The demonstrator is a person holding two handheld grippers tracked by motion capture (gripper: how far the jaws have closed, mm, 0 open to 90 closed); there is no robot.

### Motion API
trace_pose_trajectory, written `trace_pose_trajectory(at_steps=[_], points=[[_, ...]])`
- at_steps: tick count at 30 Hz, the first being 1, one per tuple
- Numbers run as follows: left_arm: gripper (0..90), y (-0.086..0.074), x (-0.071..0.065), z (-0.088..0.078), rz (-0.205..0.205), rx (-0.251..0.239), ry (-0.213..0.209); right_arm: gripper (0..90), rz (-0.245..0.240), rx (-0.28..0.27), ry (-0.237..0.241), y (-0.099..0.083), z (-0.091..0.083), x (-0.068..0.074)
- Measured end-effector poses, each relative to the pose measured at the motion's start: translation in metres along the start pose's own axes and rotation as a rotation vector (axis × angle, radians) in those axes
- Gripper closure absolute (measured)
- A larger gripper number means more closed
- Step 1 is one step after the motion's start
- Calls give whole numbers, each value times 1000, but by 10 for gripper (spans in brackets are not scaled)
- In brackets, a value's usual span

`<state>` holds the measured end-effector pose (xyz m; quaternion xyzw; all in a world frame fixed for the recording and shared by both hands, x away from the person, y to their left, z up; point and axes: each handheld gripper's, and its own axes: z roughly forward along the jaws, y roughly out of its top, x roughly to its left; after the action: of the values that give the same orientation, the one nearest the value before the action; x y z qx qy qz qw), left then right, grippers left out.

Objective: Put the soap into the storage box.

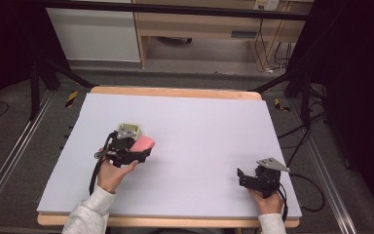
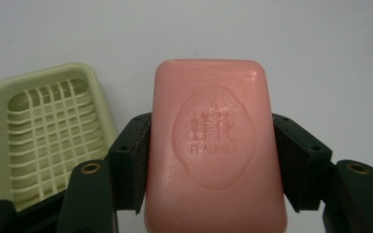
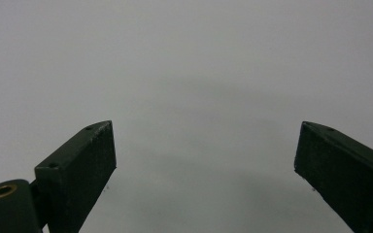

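Left tool grips a pink soap bar beside a green soap dish; right tool stands wide over bare counter.

On the left half of the counter [image 1: 185,122], the left tool [image 2: 212,150] clamps the pink soap bar [image 2: 216,145] by its long sides, both jaws pressed against it. The bar's near end is cut off at the bottom of the left gripper view, and whether it rests on the surface or hangs above it cannot be told. The pale green soap dish [image 2: 48,131] lies just left of the bar; its near corner is hidden behind the left jaw. Broad open surface stretches from there to the far edge and across the middle. Near the front right corner, well apart from the soap, the right tool [image 3: 204,170] has its jaws spread wide with nothing between them.
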<state>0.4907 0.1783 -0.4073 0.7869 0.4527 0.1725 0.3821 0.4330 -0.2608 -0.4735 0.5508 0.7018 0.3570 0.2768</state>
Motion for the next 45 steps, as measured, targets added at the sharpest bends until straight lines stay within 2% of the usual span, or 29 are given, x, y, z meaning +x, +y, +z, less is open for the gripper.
trace_pose_trajectory(at_steps=[11, 16, 23, 39, 45], points=[[371, 3, 17, -3, -27, -19, 32, 81, 0, 1, 1, 0, 1, 1], [371, 4, 28, -5, -53, -32, 54, 81, 2, -1, 1, 0, 0, 1], [371, 6, 36, -5, -62, -34, 69, 81, 0, 1, -1, 0, 1, 1], [371, 13, 52, 5, -87, -47, 104, 81, -7, 6, -3, 1, 4, 2], [371, 18, 63, 9, -99, -57, 117, 81, -4, 7, -3, 1, 4, 3]])
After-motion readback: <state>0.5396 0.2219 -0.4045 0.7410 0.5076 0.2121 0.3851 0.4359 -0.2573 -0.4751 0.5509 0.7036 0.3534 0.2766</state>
